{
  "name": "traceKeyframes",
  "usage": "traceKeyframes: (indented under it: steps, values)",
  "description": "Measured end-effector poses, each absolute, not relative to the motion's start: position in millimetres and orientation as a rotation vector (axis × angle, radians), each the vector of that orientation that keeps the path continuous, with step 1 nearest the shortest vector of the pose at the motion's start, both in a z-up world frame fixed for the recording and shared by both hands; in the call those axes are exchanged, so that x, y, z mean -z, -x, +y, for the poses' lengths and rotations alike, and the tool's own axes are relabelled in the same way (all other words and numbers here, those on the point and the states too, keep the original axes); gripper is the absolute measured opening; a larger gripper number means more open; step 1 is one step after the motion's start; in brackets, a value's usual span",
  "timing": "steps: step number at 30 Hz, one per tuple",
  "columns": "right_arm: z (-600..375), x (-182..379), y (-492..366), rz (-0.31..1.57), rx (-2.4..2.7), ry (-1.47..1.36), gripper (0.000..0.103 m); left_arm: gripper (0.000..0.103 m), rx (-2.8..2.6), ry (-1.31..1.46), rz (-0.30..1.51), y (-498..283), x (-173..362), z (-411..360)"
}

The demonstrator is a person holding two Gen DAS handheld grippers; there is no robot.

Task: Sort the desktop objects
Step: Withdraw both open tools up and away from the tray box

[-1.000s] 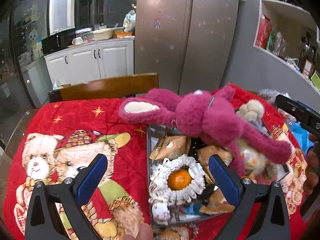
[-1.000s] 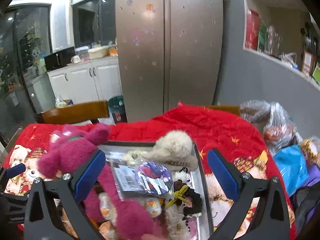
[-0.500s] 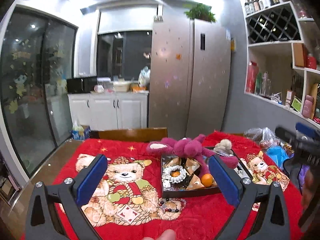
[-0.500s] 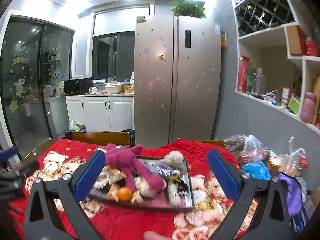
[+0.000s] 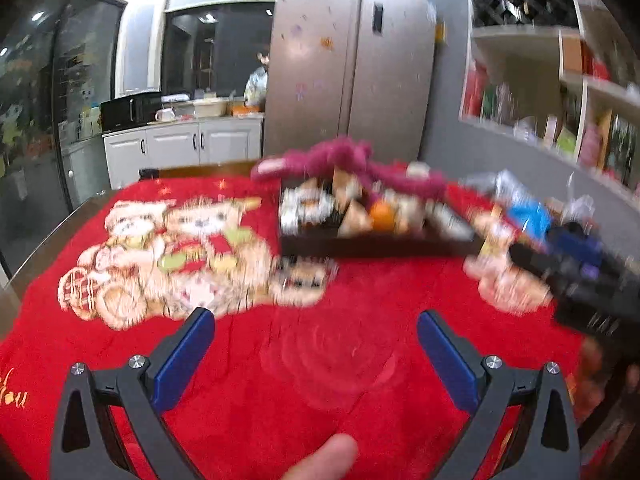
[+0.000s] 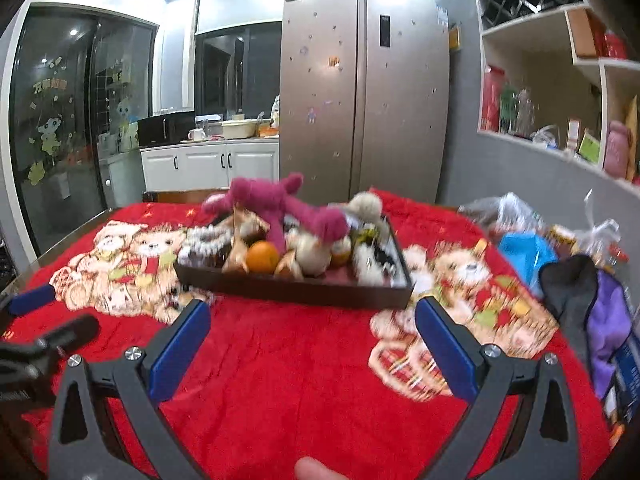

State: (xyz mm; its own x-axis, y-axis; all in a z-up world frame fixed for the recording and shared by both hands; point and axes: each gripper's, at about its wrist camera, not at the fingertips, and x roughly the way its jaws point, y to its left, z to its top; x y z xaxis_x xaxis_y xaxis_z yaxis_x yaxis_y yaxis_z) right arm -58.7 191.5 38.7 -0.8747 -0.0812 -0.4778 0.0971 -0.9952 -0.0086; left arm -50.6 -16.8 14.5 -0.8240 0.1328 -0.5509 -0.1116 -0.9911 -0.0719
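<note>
Both grippers spread wide, nothing between the blue pads. Left gripper (image 5: 316,330) hovers over bare red blanket (image 5: 320,380); right gripper (image 6: 312,320) same, with its view less blurred.

Task items sit piled in a dark shallow tray (image 6: 296,288) at 12 o'clock from the right gripper, well apart from the fingertips. In the left view the tray (image 5: 360,246) is at roughly 1 o'clock, heavily motion-blurred.

Tray contents, right view:
- magenta plush toy (image 6: 280,204) draped across the top, limbs hanging over other items
- orange (image 6: 262,257) near the front wall, left of centre
- beige plush (image 6: 366,204) at the back right corner
- black-and-white fuzzy item (image 6: 376,260) at front right
- brownish wrapped packets and other small bits, too blurred to identify

Beaded item (image 5: 298,276) lies on the blanket just in front of the tray's left front corner; detail unreadable.

Pose: both grippers held low, pointing roughly level across the table toward the fridge (image 6: 360,92). Left gripper shows at 9 o'clock in the right view; right gripper shows at 3 o'clock in the left view, blurred. Fingertip of the holder visible at 6 o'clock in each view.

Bags (image 6: 520,248) clutter the table's right edge at 3 o'clock.
</note>
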Motion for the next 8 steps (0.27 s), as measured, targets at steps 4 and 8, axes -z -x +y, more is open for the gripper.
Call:
traceKeyframes:
  steps: [4, 8]
  values:
    - [198.0, -19.4, 64.9, -0.007, 2.912, -0.829, 0.103, 0.103, -2.913, 0.917, -0.043, 50.9, 5.0, -18.9]
    - [200.4, -7.3, 64.7, 0.026, 2.935, -0.843, 0.103, 0.103, -2.911, 0.923, -0.134, 49.4, 7.3, -31.5]
